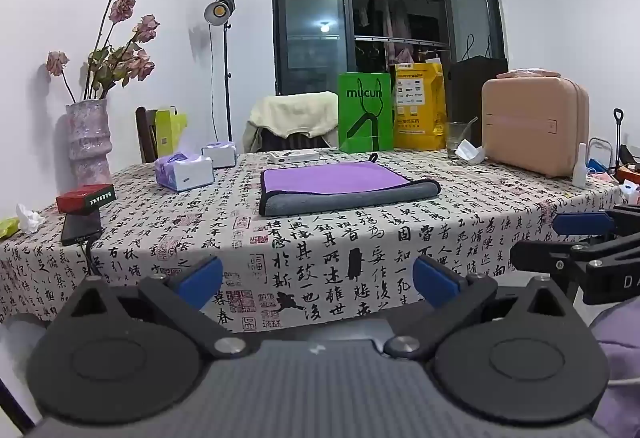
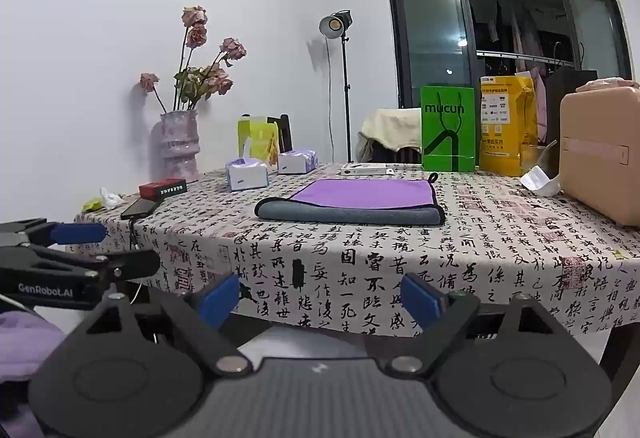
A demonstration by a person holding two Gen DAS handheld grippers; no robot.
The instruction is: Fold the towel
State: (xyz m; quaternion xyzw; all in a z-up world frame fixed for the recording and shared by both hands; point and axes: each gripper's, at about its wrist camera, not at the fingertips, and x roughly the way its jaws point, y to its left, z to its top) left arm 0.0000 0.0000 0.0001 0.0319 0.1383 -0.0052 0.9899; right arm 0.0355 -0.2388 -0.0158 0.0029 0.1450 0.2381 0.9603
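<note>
Both grippers are held off the table's near edge, each with blue pads spread apart and nothing between them: left gripper [image 1: 318, 276], right gripper [image 2: 320, 296]. My purple-and-grey microfibre towel [image 1: 340, 186] lies mid-table on the calligraphy-print tablecloth [image 1: 320, 238], already doubled, grey fold towards me. Recommended: approach level, take the two near corners together, lift just clear, carry across evenly and align the edges before release. Risk: snagging the tablecloth underneath.

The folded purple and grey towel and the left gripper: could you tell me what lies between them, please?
Only bare calligraphy-printed tablecloth separates the folded purple and grey towel from the open left gripper, as the left wrist view shows.
</note>
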